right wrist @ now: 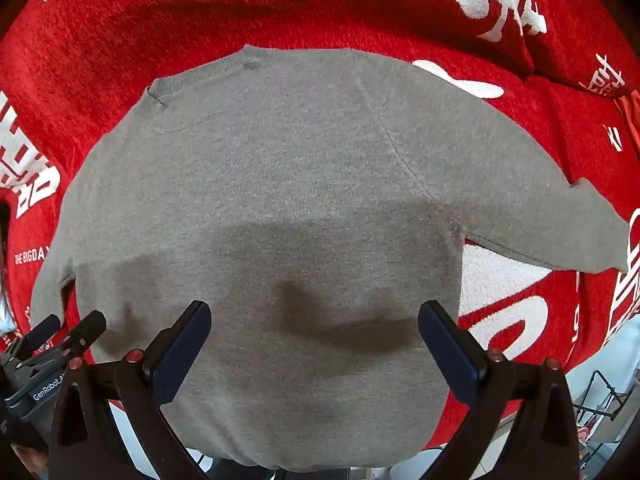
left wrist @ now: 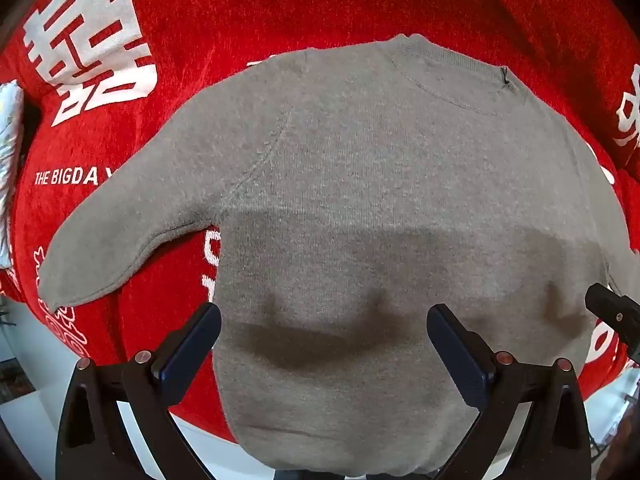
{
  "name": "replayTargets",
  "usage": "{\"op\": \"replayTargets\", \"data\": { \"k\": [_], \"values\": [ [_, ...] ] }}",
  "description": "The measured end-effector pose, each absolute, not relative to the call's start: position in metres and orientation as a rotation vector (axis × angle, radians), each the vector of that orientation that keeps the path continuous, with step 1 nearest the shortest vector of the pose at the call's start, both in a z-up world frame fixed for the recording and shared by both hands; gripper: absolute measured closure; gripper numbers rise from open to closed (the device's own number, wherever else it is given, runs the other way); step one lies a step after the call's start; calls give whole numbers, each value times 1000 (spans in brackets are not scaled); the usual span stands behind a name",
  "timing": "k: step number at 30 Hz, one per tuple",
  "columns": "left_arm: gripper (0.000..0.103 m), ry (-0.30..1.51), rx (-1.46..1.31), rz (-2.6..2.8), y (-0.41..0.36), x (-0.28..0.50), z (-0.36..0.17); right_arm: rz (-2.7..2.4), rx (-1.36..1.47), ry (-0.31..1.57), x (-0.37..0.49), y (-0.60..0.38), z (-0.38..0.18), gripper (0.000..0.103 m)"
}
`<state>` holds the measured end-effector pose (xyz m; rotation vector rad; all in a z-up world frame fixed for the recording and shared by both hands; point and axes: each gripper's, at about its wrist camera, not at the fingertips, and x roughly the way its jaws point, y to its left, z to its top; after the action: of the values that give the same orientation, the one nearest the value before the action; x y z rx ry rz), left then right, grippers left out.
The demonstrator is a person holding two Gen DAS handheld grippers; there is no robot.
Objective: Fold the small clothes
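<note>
Fold not yet begun, by the look of it. Left gripper (left wrist: 324,350) and right gripper (right wrist: 315,346) both hover spread wide, holding nothing, above the hem of the grey sweater (left wrist: 380,208). It lies flat, sleeves out, on a red printed blanket (left wrist: 240,8). Next move likely calls for pinching a sleeve or hem.

Looks like somebody's home to me: the work surface is covered with a fuzzy red blanket with big white Chinese characters and "THE BIGDAY" lettering (left wrist: 224,12), and there's a black wire rack (right wrist: 604,396) on a pale floor off to the side.
</note>
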<state>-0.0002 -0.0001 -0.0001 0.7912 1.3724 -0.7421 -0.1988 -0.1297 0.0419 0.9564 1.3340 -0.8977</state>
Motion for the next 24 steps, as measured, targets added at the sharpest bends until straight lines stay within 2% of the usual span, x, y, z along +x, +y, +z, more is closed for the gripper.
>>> {"op": "replayTargets", "data": {
  "k": [24],
  "values": [
    [0, 1366, 795, -736, 4, 6, -2, -902, 961, 1332, -194, -128, 41, 0]
  ]
}}
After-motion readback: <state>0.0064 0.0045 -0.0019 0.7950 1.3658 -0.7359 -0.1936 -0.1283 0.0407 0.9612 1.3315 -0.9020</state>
